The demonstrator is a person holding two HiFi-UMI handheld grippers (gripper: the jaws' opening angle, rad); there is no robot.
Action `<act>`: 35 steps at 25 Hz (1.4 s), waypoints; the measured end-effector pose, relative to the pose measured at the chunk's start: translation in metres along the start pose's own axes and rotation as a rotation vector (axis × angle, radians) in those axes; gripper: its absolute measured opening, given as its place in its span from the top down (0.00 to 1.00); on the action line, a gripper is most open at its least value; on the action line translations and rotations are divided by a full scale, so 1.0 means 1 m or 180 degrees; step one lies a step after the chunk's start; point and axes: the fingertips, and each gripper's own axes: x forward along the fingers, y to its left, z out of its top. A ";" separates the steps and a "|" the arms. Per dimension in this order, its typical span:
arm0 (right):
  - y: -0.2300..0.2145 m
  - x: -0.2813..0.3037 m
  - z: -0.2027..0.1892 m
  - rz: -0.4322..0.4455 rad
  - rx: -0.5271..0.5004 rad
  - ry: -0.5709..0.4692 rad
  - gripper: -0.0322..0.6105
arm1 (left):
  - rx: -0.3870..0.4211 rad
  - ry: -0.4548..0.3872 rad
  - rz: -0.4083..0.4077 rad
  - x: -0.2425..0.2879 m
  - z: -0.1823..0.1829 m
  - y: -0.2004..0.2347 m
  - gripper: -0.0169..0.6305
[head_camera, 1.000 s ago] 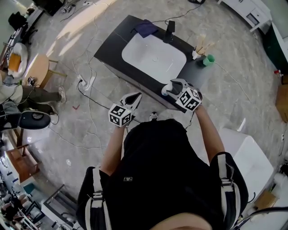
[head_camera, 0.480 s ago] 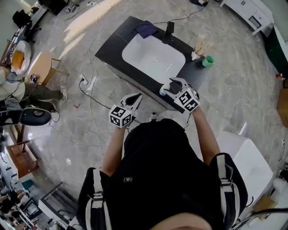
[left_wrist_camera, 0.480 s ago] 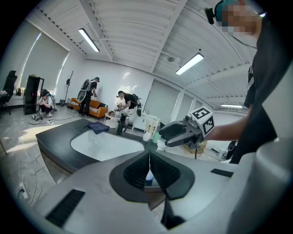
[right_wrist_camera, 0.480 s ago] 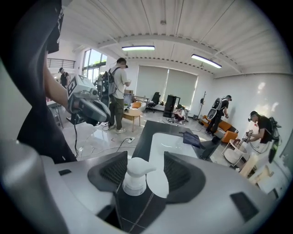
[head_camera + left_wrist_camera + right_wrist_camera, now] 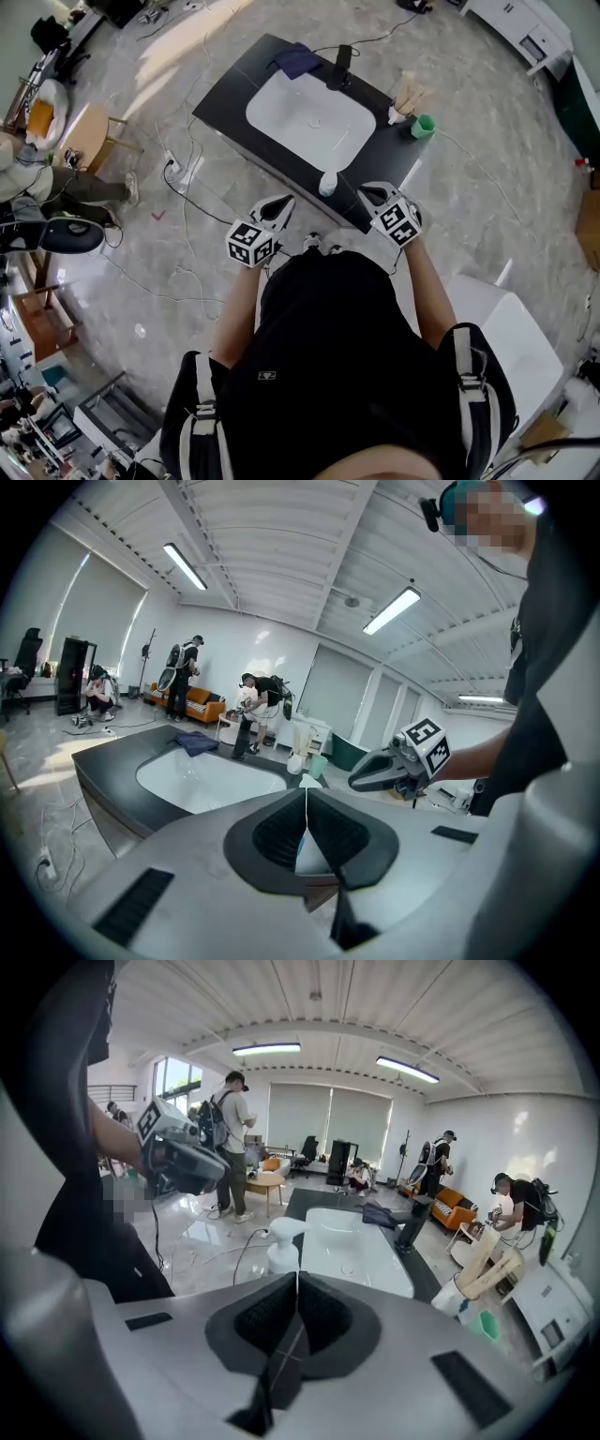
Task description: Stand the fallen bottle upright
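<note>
A white spray bottle point(image 5: 327, 183) stands upright on the near edge of the black counter point(image 5: 234, 89), beside the white sink point(image 5: 309, 117). My right gripper point(image 5: 367, 191) hangs just right of the bottle, apart from it, its jaws shut and empty. In the right gripper view the bottle point(image 5: 284, 1243) rises just beyond the shut right gripper point(image 5: 297, 1275). My left gripper point(image 5: 284, 201) floats off the counter's front edge, left of the bottle, with its jaws closed. In the left gripper view the bottle's top point(image 5: 307, 781) peeks over the left gripper point(image 5: 307, 790).
A black faucet point(image 5: 343, 64) and a dark blue cloth point(image 5: 298, 60) sit at the sink's far side. A green cup point(image 5: 424, 125) and a holder of sticks point(image 5: 403, 98) stand at the counter's right end. Cables and a power strip point(image 5: 178, 172) lie on the floor.
The right gripper, open round the bottle before, has let go, pulled back to the right and shut. The bottle now stands uncovered. The left gripper has barely shifted.
</note>
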 end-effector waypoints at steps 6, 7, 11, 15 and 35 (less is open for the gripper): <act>0.014 -0.019 -0.022 0.0244 0.0058 0.0021 0.86 | 0.0055 0.0034 0.0052 0.008 -0.002 -0.028 0.95; 0.016 -0.020 -0.023 0.0271 0.0076 0.0004 0.86 | 0.0048 0.0043 0.0069 0.008 -0.004 -0.032 0.95; 0.019 -0.021 -0.036 0.0260 0.0003 0.0034 0.86 | -0.0010 0.0047 0.0164 0.006 -0.014 -0.044 0.95; 0.022 -0.018 -0.054 0.0282 -0.0132 0.0075 0.85 | -0.0052 0.0025 0.0264 0.005 -0.026 -0.056 0.95; 0.030 -0.013 -0.071 0.0667 -0.0427 0.0121 0.85 | -0.0081 -0.0046 0.0573 0.002 -0.033 -0.073 0.95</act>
